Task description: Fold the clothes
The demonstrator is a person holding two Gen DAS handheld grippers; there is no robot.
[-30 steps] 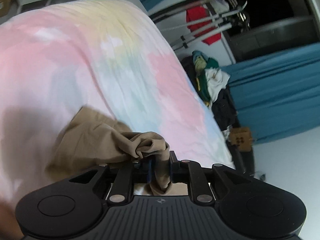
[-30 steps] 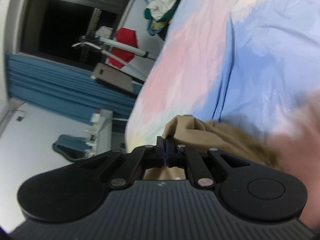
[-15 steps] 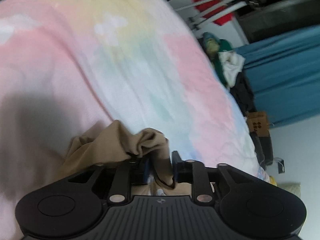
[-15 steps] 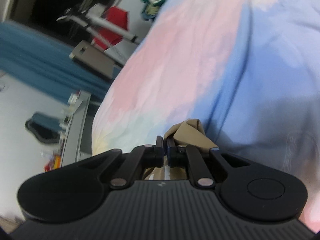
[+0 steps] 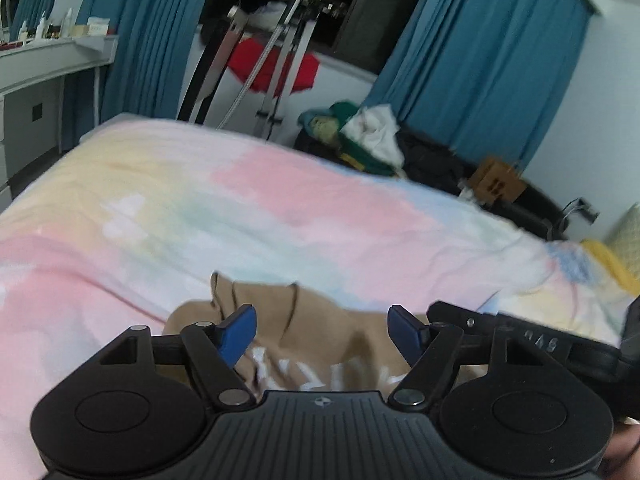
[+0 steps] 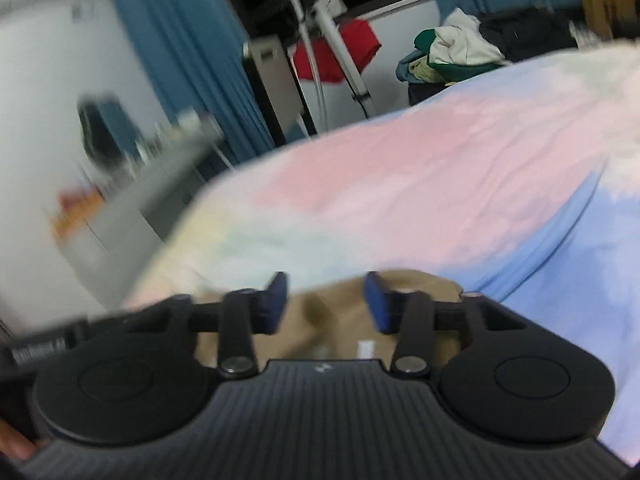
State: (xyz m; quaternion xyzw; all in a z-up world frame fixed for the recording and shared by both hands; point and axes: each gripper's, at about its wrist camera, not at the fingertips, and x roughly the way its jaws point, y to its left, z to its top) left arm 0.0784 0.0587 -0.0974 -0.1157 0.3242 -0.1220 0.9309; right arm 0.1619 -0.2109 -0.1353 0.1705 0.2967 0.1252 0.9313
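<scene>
Left gripper (image 5: pixel 322 330) jaws opening, pads clear of tan garment (image 5: pixel 320 328) lying beneath on pastel bedspread (image 5: pixel 280 208). Right gripper (image 6: pixel 326 300) jaws opening, nothing clamped; garment below, near edge hidden by gripper body. Right view motion-blurred; garment's white print unreadable.

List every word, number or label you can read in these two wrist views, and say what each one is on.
"045" or close to it, uncertain: raised digits on the black arm of the right hand-held gripper, seen in the left wrist view.
White lettering on the tan garment: partly hidden and blurred, unreadable.
Dark marks on the cardboard box: a pattern, no legible text.
Small emblem on the left hand-held gripper: a symbol, not text.
Right wrist view: nothing legible.
</scene>
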